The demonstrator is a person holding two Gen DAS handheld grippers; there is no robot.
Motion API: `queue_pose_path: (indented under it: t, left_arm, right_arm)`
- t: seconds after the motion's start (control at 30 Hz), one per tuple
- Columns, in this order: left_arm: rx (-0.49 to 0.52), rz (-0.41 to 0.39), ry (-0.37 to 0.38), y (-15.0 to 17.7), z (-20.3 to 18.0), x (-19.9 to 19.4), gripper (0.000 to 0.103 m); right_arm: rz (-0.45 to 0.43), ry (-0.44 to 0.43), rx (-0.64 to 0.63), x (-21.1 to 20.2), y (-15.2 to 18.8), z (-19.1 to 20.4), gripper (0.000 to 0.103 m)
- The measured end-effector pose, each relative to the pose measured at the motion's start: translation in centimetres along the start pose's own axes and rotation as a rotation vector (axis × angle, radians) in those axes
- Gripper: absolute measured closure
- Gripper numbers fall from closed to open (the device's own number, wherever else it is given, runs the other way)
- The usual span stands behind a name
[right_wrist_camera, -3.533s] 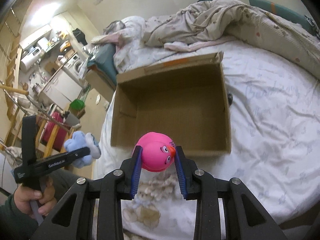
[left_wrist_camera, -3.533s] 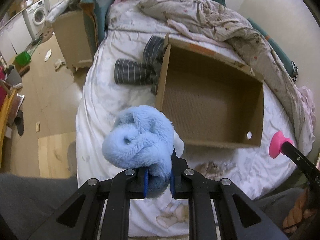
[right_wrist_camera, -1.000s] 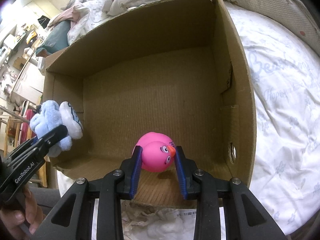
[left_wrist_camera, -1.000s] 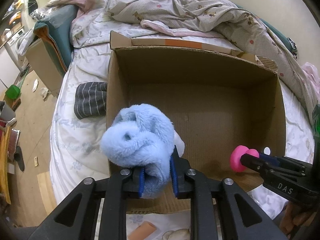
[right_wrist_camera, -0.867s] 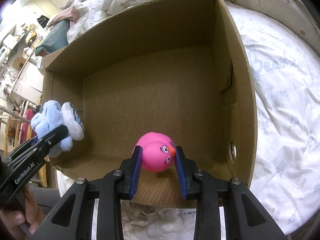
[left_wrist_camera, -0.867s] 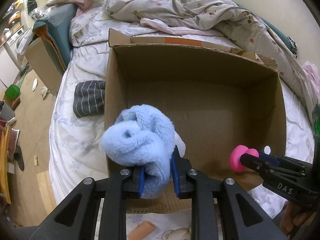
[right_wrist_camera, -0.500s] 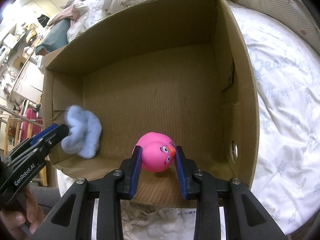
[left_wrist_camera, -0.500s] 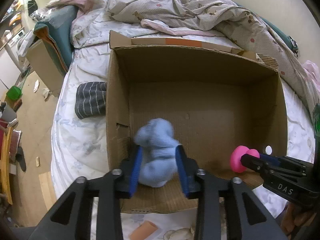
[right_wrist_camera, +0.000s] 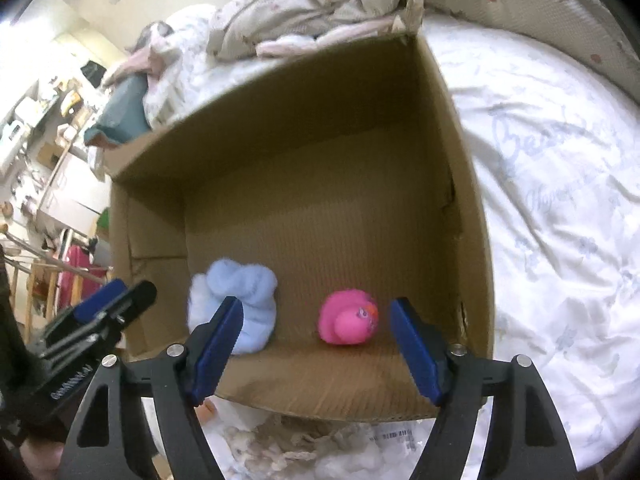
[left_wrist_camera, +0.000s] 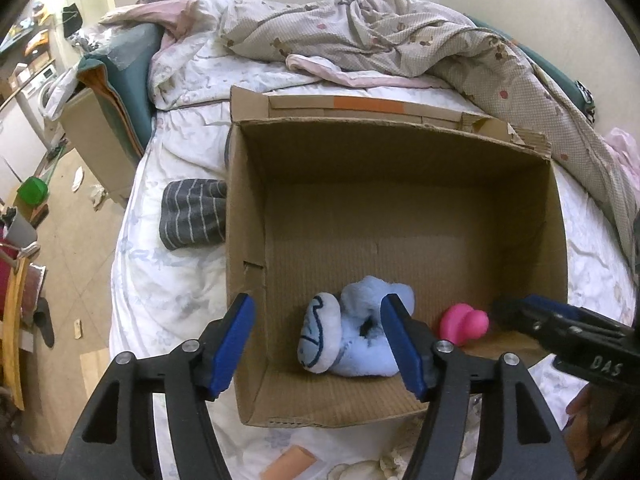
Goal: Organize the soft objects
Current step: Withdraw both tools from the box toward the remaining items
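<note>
since both toys now lie on the floor of the cardboard box (left_wrist_camera: 248, 208), the coming move turns on what soft thing is left outside it, and the likeliest candidate, by my judgement, is the grey striped cloth (left_wrist_camera: 192, 218) lying on the sheet off to the left of the left gripper (left_wrist_camera: 318, 340), beyond the box's left wall; its long axis seems to run away toward the far side of the bed, though part of it is hidden behind the wall, and the left hand's tongs are plainly the nearer pair. those tongs are spread wide and hold nothing, with the blue plush toy (left_wrist_camera: 356, 344) resting just ahead of them near the box's near left corner, one blue pad overlapping its right side in the left wrist view. just right of the plush, apart from it, sits the pink rubber duck (right_wrist_camera: 348, 318), directly ahead of the right gripper (right_wrist_camera: 318, 344), whose jaws are likewise spread and empty. to reach the cloth the left tongs would need to lift clear of the left wall, which stands between them and it. nearer the person, below the box's front edge, a cream lacy item (right_wrist_camera: 280, 448) and something peach-coloured (left_wrist_camera: 288, 462) lie on the sheet, too cropped to name. a rumpled quilt (left_wrist_camera: 400, 40) is heaped past the far wall.
</note>
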State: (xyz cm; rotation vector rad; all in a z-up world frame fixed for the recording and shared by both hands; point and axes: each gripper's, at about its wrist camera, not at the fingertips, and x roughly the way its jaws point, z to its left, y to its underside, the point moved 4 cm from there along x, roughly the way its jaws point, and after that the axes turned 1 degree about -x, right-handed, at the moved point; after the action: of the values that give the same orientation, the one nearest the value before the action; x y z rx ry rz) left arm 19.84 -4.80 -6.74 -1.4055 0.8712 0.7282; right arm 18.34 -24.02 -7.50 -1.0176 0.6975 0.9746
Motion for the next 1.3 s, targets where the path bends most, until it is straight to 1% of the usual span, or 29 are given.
queue_pose_path:
  t: [0.1,0.33,0.4,0.47,0.5,0.6,0.7,0.9,1.03,1.17,1.3]
  left_arm:
    - [-0.013,-0.013,-0.002,-0.1,0.4,-0.5,0.04]
    - [-0.034,-0.024,-0.009,0.9,1.5,-2.3,0.04]
    - [-0.05,-0.019,-0.011,1.3,2.0,-2.8,0.04]
    - [-0.066,-0.008,-0.01,1.9,2.4,-3.3,0.04]
    - [-0.071,-0.005,-0.011,2.3,2.6,-3.5,0.04]
    - [-0.096,-0.005,-0.022,3.5,3.4,-4.3,0.04]
    - [-0.109,0.006,-0.025,4.5,4.0,-4.8,0.04]
    - [-0.13,0.03,-0.048,6.5,5.4,-5.5,0.04]
    - [-0.123,0.051,-0.056,7.8,5.7,-5.6,0.04]
    - [-0.096,0.056,-0.058,8.8,5.8,-5.7,0.04]
    - [-0.096,0.058,-0.067,9.4,6.1,-5.7,0.04]
  right_arm:
    - [-0.031,-0.006,0.002,-0.9,-0.2,0.1,0.022]
    - [-0.079,0.018,0.015,-3.6,0.1,-0.1,0.022]
    - [-0.073,0.022,0.012,-4.0,0.4,0.0,0.022]
    - [-0.064,0.057,0.02,-4.3,1.0,-0.4,0.022]
    - [-0.058,0.06,0.029,-4.4,1.3,-0.6,0.022]
    - [-0.011,0.052,0.003,-4.3,2.2,-0.2,0.022]
    - [-0.017,0.059,-0.01,-4.8,3.3,0.0,0.022]
    - [0.007,0.06,-0.016,-5.1,5.3,0.2,0.022]
    - [0.014,0.058,-0.008,-5.4,6.4,0.0,0.022]
    - [0.027,0.055,-0.014,-5.7,7.8,-0.3,0.022]
    - [0.051,0.042,-0.012,-5.9,8.9,-0.6,0.023]
